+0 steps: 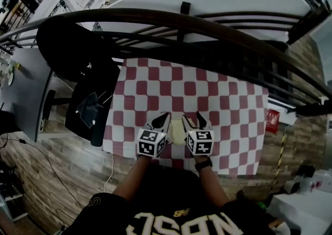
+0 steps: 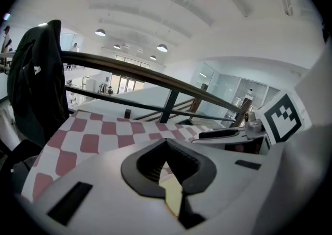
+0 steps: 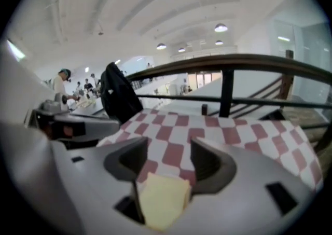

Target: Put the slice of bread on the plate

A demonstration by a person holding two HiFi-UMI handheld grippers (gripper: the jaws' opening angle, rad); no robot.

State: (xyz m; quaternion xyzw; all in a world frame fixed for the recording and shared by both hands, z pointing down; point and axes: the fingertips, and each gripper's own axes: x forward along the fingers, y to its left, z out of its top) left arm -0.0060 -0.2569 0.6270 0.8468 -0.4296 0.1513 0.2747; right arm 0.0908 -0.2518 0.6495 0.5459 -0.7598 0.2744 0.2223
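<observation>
A pale yellow slice of bread [image 1: 178, 130] lies on the red-and-white checkered cloth [image 1: 218, 99] near the table's front edge, between my two grippers. My left gripper [image 1: 165, 117] is just left of it; in the left gripper view its fingertips [image 2: 167, 143] meet, shut, and a sliver of the slice [image 2: 174, 197] shows through the gap behind them. My right gripper [image 1: 199, 117] is just right of the slice. In the right gripper view it [image 3: 168, 148] stands open, with the slice [image 3: 163, 200] below and behind the tips, not pressed. I can make out no plate.
A black jacket [image 1: 78, 57] hangs over a chair left of the table. A dark curved railing [image 1: 181, 21] runs along the far side. A small red object [image 1: 272, 121] sits at the cloth's right edge. A cable [image 1: 106, 177] trails on the wooden floor.
</observation>
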